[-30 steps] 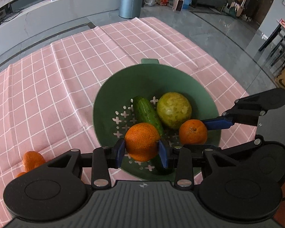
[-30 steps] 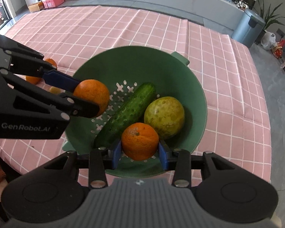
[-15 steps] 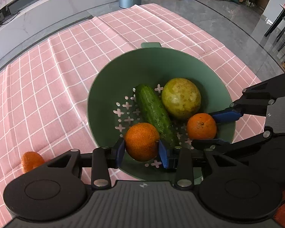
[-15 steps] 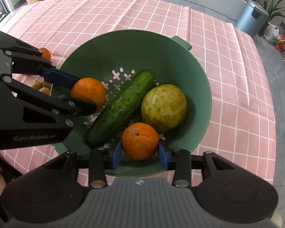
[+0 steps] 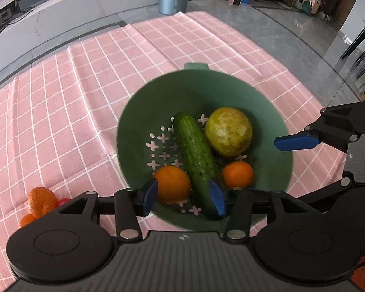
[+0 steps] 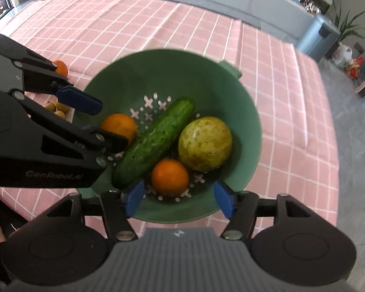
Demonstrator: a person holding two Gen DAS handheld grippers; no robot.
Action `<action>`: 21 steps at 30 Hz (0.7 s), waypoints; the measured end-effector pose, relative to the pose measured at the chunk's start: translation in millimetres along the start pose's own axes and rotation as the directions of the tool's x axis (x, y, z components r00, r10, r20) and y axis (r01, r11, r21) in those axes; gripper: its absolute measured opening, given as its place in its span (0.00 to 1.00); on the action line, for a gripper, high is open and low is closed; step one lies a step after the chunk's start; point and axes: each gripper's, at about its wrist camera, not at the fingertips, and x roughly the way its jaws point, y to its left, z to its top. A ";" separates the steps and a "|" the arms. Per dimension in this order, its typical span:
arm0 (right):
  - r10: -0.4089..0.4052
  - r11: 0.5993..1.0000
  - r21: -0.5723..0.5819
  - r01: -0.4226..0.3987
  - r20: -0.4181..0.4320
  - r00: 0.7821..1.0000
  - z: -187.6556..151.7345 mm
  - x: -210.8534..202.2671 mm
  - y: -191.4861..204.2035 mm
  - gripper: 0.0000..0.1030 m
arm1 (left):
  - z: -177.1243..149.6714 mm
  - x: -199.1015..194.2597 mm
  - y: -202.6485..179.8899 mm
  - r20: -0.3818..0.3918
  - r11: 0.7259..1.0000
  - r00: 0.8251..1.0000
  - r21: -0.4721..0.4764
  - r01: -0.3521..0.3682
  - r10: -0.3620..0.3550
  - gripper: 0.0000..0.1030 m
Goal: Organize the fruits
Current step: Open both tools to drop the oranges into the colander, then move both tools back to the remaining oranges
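Note:
A green colander (image 5: 158,92) (image 6: 245,112) on the pink checked cloth holds a cucumber (image 5: 194,150) (image 6: 155,141), a round yellow-green fruit (image 5: 228,131) (image 6: 205,144) and two oranges. My left gripper (image 5: 184,196) is open above the colander's near rim, with one orange (image 5: 173,183) (image 6: 119,127) lying below between its pads. My right gripper (image 6: 178,196) is open above the other orange (image 6: 169,176) (image 5: 237,173). Each gripper shows in the other's view.
More oranges (image 5: 38,202) lie on the cloth left of the colander, one also in the right wrist view (image 6: 60,68), with small brown fruits (image 6: 56,110) nearby. The table edge and grey floor lie beyond the colander.
Both grippers opened and let go of their oranges, which now rest in the colander. Both grippers have lifted and drawn back a little.

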 end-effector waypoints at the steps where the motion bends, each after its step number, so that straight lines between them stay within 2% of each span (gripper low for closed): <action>1: -0.005 1.000 -0.005 0.005 0.006 1.000 0.3 -2.8 0.6 0.59 | -0.4 -5.1 0.3 0.010 1.000 1.000 -0.003 0.002 -0.002 0.57; 4: -0.034 0.999 -0.013 0.034 0.036 0.999 -0.3 -16.1 4.5 0.60 | -2.7 -21.6 0.3 0.050 1.000 0.999 -0.013 0.006 -0.006 0.57; 8: -0.064 0.998 0.031 0.061 0.127 0.990 -3.4 -39.4 10.0 0.62 | -9.9 -48.3 5.9 0.128 0.999 0.992 -0.039 -0.004 0.009 0.57; 13: -0.087 0.990 0.131 0.057 0.238 0.967 -11.3 -58.9 20.6 0.63 | -21.7 -81.6 12.0 0.235 0.998 0.971 -0.039 -0.045 0.053 0.57; 16: -0.091 0.982 0.185 0.034 0.308 0.947 -17.1 -66.7 32.3 0.63 | -31.1 -99.2 15.6 0.290 0.997 0.954 -0.026 -0.067 0.072 0.57; 18: -0.077 0.975 0.223 -0.009 0.374 0.924 -22.3 -71.8 40.2 0.66 | -40.0 -108.2 20.5 0.320 0.997 0.945 -0.033 -0.068 0.075 0.57; 21: -0.088 0.966 0.256 -0.029 0.434 0.897 -27.8 -74.7 57.0 0.68 | -50.7 -116.1 28.9 0.344 0.997 0.935 -0.047 -0.069 0.081 0.57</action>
